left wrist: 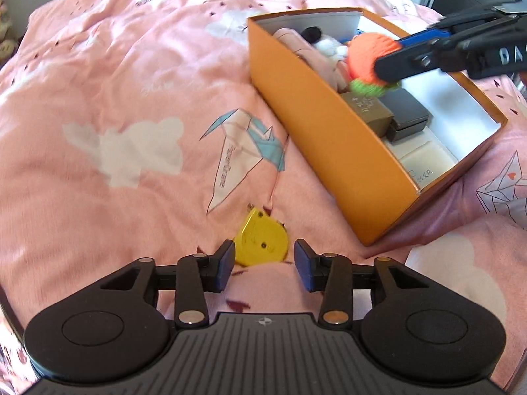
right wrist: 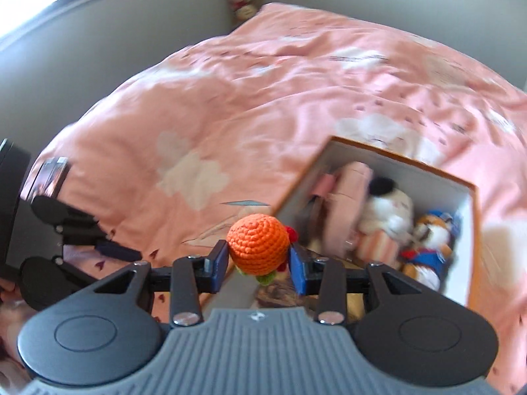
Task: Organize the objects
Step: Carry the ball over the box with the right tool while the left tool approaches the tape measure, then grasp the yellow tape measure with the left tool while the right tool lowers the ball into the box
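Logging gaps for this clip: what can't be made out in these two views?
- Yellow tape measure: left wrist view, near edge hidden behind a fold of the pink duvet.
- Crocheted orange toy: underside hidden by the right hand-held gripper.
- Orange box contents: right wrist view, motion-blurred.

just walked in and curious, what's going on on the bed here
A person is tidying small things into an orange box on a pink bedspread, a handheld gripper in each hand. The right gripper is shut on an orange crocheted toy and holds it over the box, which already contains plush toys and small boxes. The left gripper is open just above a yellow tape measure lying on the bedspread, not gripping it.
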The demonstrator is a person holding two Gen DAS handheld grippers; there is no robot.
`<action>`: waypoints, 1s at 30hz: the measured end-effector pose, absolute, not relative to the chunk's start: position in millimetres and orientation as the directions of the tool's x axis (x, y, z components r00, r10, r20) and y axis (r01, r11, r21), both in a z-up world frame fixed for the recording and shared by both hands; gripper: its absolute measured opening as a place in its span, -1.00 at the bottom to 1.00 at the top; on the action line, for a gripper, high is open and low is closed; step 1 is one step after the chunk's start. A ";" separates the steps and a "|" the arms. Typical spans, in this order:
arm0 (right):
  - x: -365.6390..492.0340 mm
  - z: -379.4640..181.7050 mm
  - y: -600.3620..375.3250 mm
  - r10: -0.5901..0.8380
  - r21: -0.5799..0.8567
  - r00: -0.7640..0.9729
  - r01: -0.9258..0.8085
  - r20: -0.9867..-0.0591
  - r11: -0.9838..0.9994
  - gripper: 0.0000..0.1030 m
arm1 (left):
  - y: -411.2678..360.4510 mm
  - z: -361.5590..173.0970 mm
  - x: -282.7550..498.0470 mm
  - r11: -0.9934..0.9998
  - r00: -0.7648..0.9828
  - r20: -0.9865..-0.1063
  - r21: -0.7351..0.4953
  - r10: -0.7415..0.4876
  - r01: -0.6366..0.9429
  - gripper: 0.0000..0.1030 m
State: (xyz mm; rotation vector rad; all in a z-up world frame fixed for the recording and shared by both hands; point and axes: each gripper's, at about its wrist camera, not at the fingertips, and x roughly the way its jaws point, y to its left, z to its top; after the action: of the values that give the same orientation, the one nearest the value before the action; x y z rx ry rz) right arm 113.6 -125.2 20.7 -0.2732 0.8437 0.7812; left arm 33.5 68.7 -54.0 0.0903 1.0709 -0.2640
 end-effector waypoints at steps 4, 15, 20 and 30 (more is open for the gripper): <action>120.2 16.3 -166.2 0.452 0.109 0.475 -0.588 -0.755 0.801 -0.19 | 61.4 -58.3 42.0 0.949 0.432 -0.884 -0.041 -0.180 0.313 0.13; 137.8 -22.4 -202.7 0.342 0.102 0.459 -0.471 -0.820 0.876 -0.19 | 31.0 -91.6 64.9 0.882 0.352 -0.932 0.093 -0.086 0.461 0.44; 146.1 -21.4 -201.8 0.309 0.047 0.417 -0.531 -0.855 0.846 -0.19 | 23.3 -108.5 75.0 0.858 0.305 -0.951 0.113 -0.054 0.501 0.44; 153.5 -27.4 -186.4 0.210 -0.086 0.321 -0.709 -0.924 0.700 -0.19 | 29.9 -125.7 83.7 0.880 0.236 -0.971 0.080 -0.037 0.469 0.13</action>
State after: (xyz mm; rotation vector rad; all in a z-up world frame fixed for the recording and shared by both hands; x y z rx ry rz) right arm 153.5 -186.4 -27.4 -0.5380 1.0864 0.6431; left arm 83.7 29.9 -125.7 0.3939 1.2943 -0.3593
